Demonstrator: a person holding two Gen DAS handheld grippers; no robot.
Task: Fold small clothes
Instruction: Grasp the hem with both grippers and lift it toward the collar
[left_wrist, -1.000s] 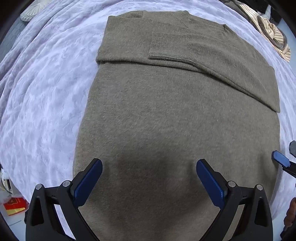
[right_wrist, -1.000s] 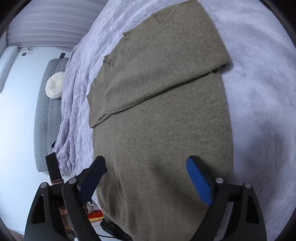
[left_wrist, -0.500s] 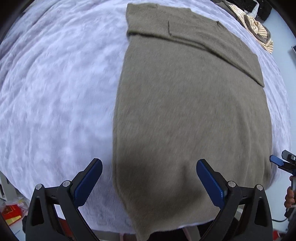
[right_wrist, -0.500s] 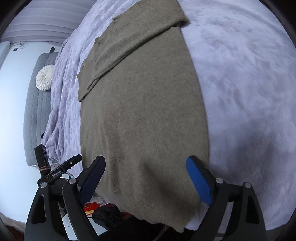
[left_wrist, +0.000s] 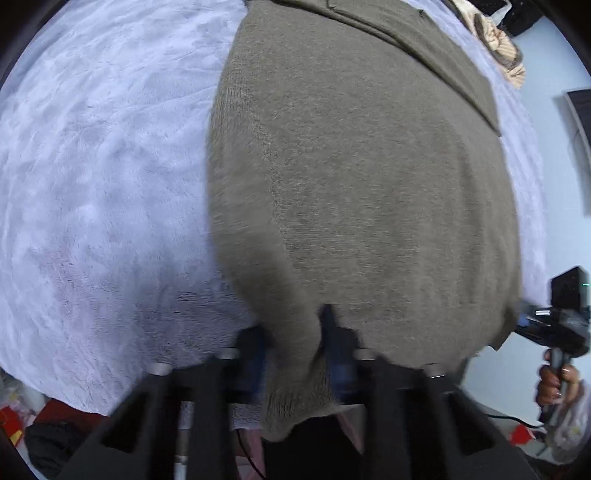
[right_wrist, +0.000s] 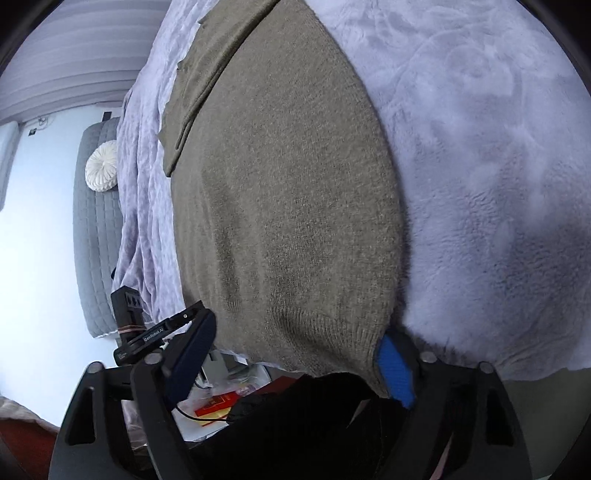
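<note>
An olive-brown knit sweater (left_wrist: 351, 184) lies flat on the lilac fleece bed cover (left_wrist: 92, 184), its sleeves folded across the far end. My left gripper (left_wrist: 293, 328) is at the near hem, jaws closing, with a bunched fold of the hem pinched between its blue pads. In the right wrist view the sweater (right_wrist: 288, 184) runs away from my right gripper (right_wrist: 297, 328). Its jaws are closing but still stand wide, with the hem's other corner between them. The right pad (right_wrist: 395, 365) sits against that corner, and the left pad is clear of the cloth.
The hem hangs over the bed's near edge, above dark floor with red items (right_wrist: 218, 402). Striped clothes (left_wrist: 502, 44) lie at the far right of the bed. A grey quilted bench with a round white cushion (right_wrist: 101, 171) stands left of the bed.
Both grippers drew back from over the sweater's body to its near hem at the bed edge. The left jaws closed onto the hem; the right jaws narrowed.
</note>
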